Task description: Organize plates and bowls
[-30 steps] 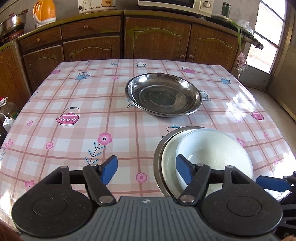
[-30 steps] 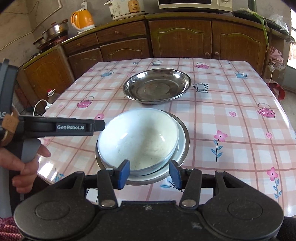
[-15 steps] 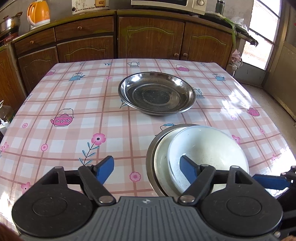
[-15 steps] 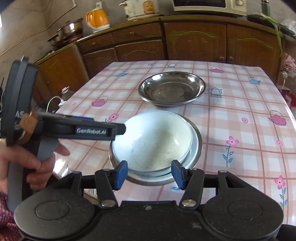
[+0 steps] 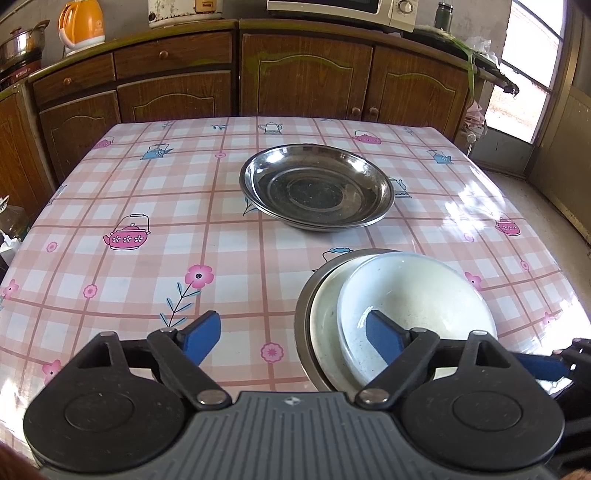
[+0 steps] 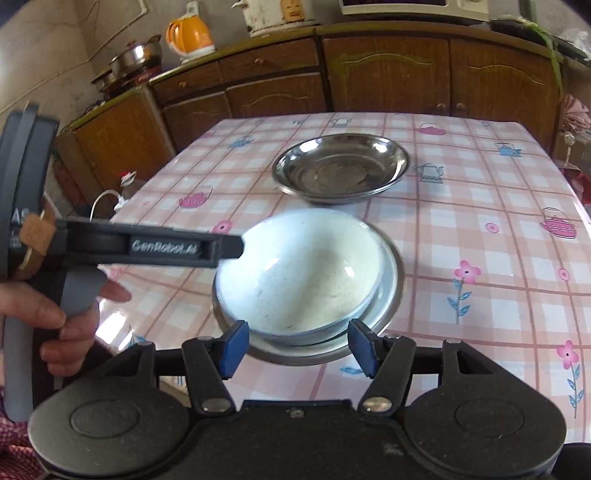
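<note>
A white bowl (image 5: 417, 306) (image 6: 303, 273) sits in a steel-rimmed dish (image 5: 304, 314) (image 6: 393, 280) near the table's front edge. Farther back lies an empty steel plate (image 5: 317, 192) (image 6: 341, 168). My left gripper (image 5: 291, 336) hangs over the bowl's left rim, its jaws opening: one blue finger is above the bowl's inside, the other above the cloth, neither pressing. In the right wrist view the left gripper (image 6: 231, 247) shows side-on. My right gripper (image 6: 299, 345) is at the bowl's near edge, jaws opening, with the edge between pads that do not touch it.
A pink checked tablecloth (image 5: 155, 229) covers the table. Brown cabinets (image 5: 306, 74) stand behind it, with an orange kettle (image 5: 79, 24) and a microwave on top. A hand (image 6: 55, 321) grips the left tool's handle. A window and door lie to the right.
Both pairs of jaws have spread wider. The bowl and both plates have stayed where they were.
</note>
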Action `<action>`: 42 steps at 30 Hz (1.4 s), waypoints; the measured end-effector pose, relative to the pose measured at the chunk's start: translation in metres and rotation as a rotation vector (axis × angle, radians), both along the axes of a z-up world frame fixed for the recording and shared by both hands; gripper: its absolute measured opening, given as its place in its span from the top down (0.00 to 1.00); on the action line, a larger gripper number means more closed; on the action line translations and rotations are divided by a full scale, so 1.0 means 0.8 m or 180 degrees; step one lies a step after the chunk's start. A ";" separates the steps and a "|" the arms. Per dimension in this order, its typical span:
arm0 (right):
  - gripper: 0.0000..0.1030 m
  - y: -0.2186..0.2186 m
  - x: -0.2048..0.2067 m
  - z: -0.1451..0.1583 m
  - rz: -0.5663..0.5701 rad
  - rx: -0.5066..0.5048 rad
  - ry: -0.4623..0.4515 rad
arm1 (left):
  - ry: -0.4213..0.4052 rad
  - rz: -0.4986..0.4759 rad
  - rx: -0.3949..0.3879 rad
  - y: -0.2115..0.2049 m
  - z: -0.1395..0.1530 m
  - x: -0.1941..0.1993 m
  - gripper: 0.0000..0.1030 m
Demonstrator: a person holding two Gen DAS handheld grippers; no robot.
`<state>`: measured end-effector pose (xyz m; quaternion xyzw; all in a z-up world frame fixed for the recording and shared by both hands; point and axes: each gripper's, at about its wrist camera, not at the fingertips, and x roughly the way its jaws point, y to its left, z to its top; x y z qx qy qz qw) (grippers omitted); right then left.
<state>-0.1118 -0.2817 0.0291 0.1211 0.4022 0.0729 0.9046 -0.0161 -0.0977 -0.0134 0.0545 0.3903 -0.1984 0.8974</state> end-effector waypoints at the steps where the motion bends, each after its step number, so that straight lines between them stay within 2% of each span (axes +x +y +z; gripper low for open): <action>1: 0.29 -0.006 0.000 0.000 -0.0079 0.0029 -0.0011 | 0.0006 -0.0006 -0.0011 0.000 0.000 0.000 0.13; 6: 0.27 -0.028 0.005 -0.009 -0.0440 0.0086 0.0015 | 0.0062 -0.0041 -0.0058 -0.002 -0.004 0.001 0.12; 8: 0.23 -0.028 0.008 -0.014 -0.0493 0.0041 0.0039 | 0.0073 -0.0067 -0.0049 -0.004 -0.007 0.001 0.12; 13: 0.22 -0.025 0.016 -0.025 -0.0507 -0.0011 0.0061 | 0.0067 -0.0136 0.0047 -0.014 -0.014 0.000 0.11; 17: 0.20 -0.018 0.019 -0.027 -0.0531 -0.0077 -0.0035 | 0.0073 -0.0157 0.0105 -0.019 -0.021 0.002 0.11; 21: 0.19 -0.022 0.023 -0.033 -0.0683 -0.0039 -0.0072 | 0.0039 -0.0130 0.0068 -0.019 -0.023 0.003 0.07; 24: 0.19 -0.025 0.026 -0.037 -0.0640 0.0082 -0.0056 | 0.0009 -0.0082 0.0057 -0.020 -0.024 0.004 0.00; 29: 0.19 -0.034 0.029 -0.043 -0.0759 0.0170 -0.0085 | -0.0104 -0.0170 0.0057 -0.024 -0.023 0.002 0.00; 32: 0.19 -0.041 0.030 -0.046 -0.0740 0.0381 -0.0072 | -0.0087 -0.0200 0.0043 -0.026 -0.024 0.003 0.00; 38: 0.19 -0.041 0.041 -0.050 -0.0700 0.0280 -0.0004 | -0.0182 -0.0221 0.0098 -0.029 -0.028 0.005 0.00; 42: 0.19 -0.045 0.049 -0.054 -0.0689 0.0314 0.0050 | -0.0010 -0.0225 0.0138 -0.028 -0.036 0.015 0.00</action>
